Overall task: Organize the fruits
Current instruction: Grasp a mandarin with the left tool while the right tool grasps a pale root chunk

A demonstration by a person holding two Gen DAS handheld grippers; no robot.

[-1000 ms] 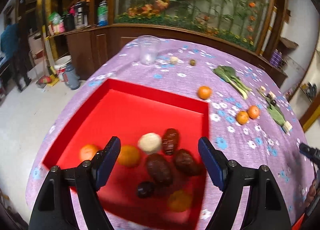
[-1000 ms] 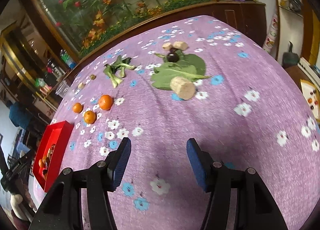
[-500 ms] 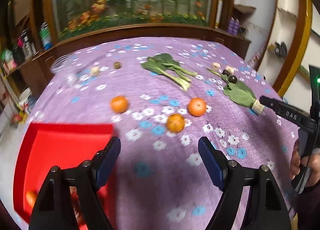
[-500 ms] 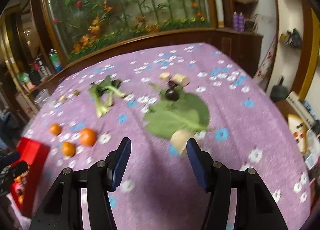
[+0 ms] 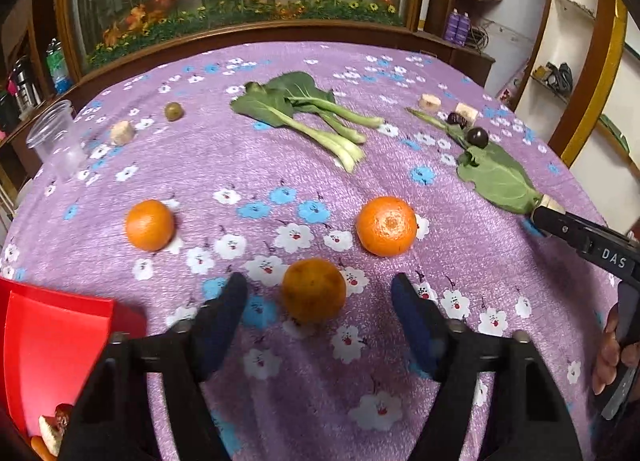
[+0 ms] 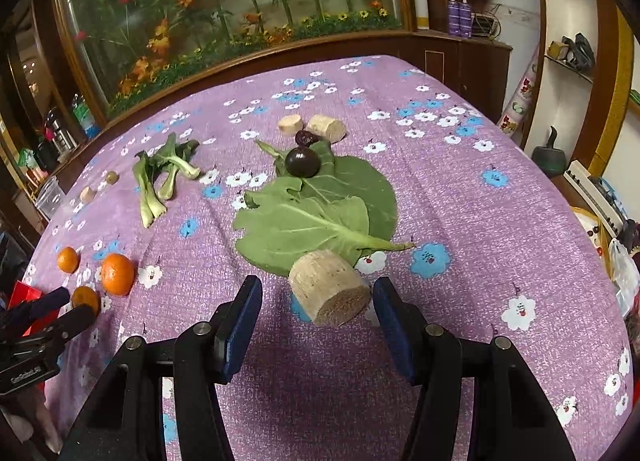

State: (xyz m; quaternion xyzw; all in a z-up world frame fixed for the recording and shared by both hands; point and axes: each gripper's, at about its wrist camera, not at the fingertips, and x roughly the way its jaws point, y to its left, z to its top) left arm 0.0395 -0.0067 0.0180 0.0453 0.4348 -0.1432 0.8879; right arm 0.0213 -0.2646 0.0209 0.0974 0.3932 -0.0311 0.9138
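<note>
A dull orange (image 5: 313,289) with mottled skin sits on the purple cloth (image 5: 280,165) between the left gripper (image 5: 319,303)'s fingers, which have just been closing but are clear of it. The right gripper (image 6: 318,311) stands part open around a tan stub (image 6: 329,287); contact is unclear. The red tray (image 5: 48,333), at the cloth's near left corner, is cut off; fruit pieces show inside.

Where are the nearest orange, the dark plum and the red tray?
nearest orange (image 5: 313,289), left wrist view, middle of its peel
dark plum (image 6: 302,161), right wrist view, centre of its skin
red tray (image 5: 56,337), left wrist view, bare floor
</note>
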